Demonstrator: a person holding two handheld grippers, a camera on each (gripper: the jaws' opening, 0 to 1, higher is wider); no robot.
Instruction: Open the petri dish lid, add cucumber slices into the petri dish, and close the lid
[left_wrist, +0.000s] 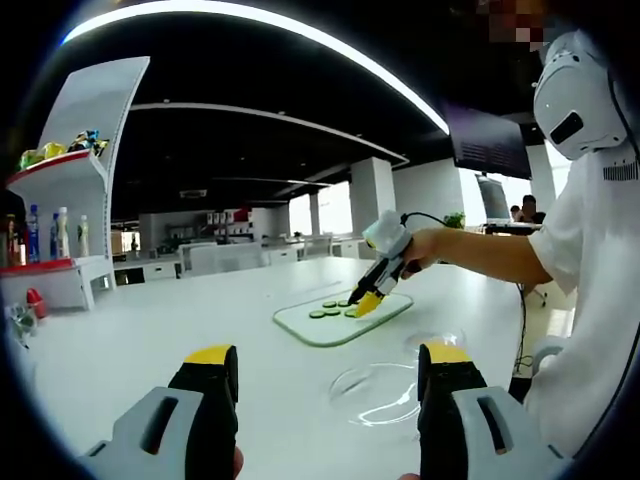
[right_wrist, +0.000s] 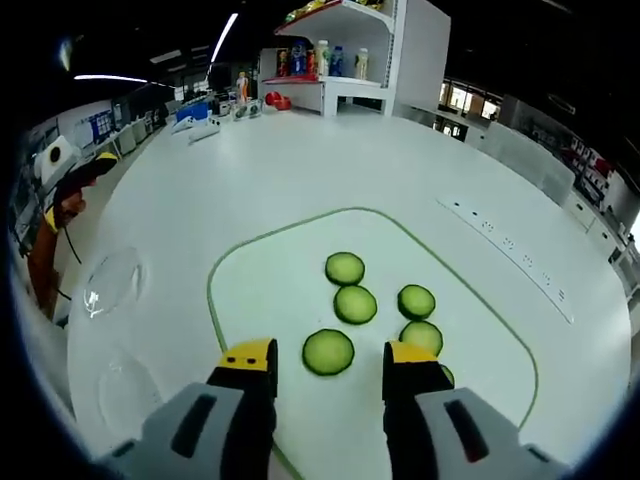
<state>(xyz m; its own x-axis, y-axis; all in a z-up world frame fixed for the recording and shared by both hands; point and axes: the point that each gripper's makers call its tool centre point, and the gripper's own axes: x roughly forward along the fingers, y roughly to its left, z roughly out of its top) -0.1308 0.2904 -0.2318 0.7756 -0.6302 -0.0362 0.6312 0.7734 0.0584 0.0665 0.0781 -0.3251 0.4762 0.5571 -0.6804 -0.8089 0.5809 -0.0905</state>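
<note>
White tabletop (right_wrist: 300, 170) fills both views. On it, at lower centre of the right gripper view, lies a clear cutting board (right_wrist: 250, 290) with a green border, bearing round green cucumber slices (right_wrist: 355, 303) lying flat. The right hand-held gripper (right_wrist: 328, 362), jaws apart and empty, points down over the board; one slice sits directly between and just ahead of its tips, so this hand is judged nearer for the pick. The petri dish (left_wrist: 378, 392) and its lid (left_wrist: 438, 340), both transparent, lie apart at lower right of the left gripper view, beside the board. The left hand-held gripper (left_wrist: 328, 368) is spread, holding nothing.
</note>
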